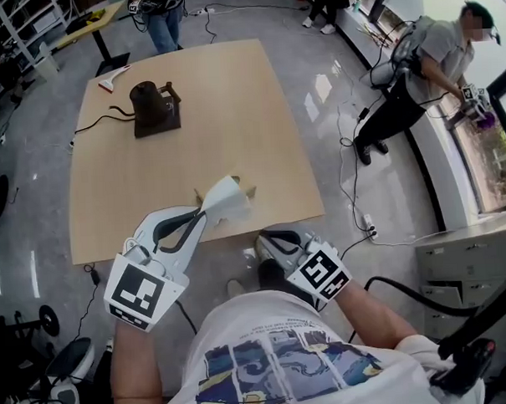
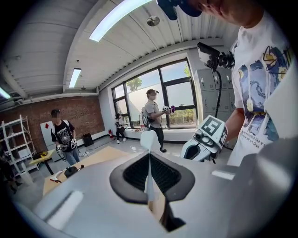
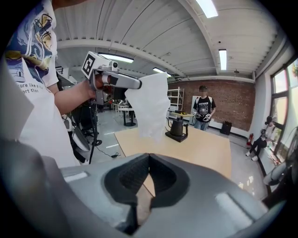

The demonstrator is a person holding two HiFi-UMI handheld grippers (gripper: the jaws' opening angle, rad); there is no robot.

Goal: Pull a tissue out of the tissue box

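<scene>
- The left gripper has its jaws closed on a white tissue. Its own view shows the thin sheet pinched edge-on between the pads.
- The tissue sits above the near edge of the tabletop, running from the jaws toward the far right.
- In the right gripper view the sheet hangs down from the left gripper's tip with its long axis roughly upright. Its lower edge looks loose, with nothing attached.
- Two small tan bits show just beside the tissue on the tabletop in the head view. I cannot tell whether they belong to the tissue box; no box is clearly visible.
- The right gripper is lower and nearer the person, to the right of the tissue and apart from it. Its jaws are closed on nothing.
- The tissue looks already drawn clear, so the pull seems finished or nearly so.
- The tissue is already in the left jaws, so that hand decides any next move; the right would have to reach up and left to touch the sheet.
- A kettle stands at the far left, well apart.
</scene>
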